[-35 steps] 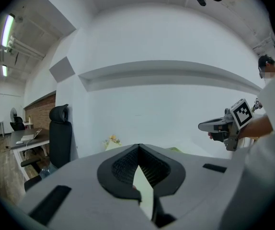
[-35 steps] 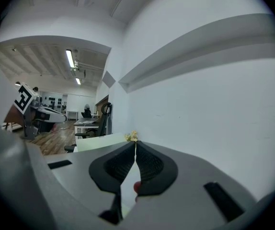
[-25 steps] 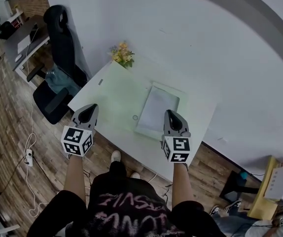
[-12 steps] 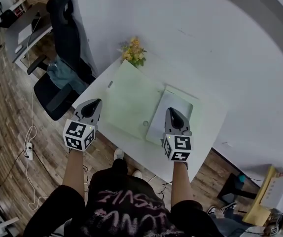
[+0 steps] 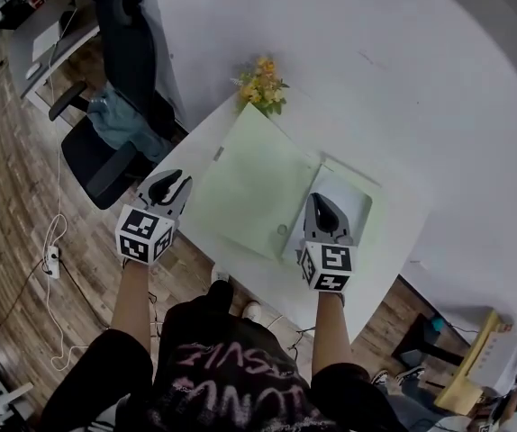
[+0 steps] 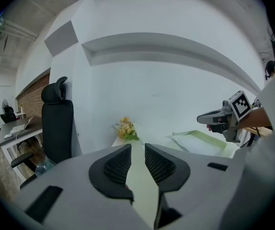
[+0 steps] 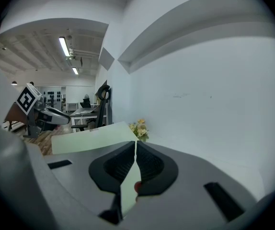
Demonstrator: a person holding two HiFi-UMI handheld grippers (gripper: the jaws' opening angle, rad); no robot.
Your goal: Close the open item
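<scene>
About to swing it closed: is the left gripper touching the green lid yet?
Apart. The head view shows a strip of white table between the left gripper and the near edge of the green lid.

White rectangular table (image 5: pixel 383 246), far side against white wall, standing on wood-plank floor (image 5: pixel 24 205). On top:
- pale green case (image 5: pixel 240 187), open, flat half spread over left and middle of tabletop
- shallow tray half (image 5: pixel 353 201) touching it edge to edge on right, pale grey inside
- bunch of yellow flowers (image 5: pixel 260 84) at far left corner by wall

Small round mark near flat half's front edge; cannot identify.
</scene>
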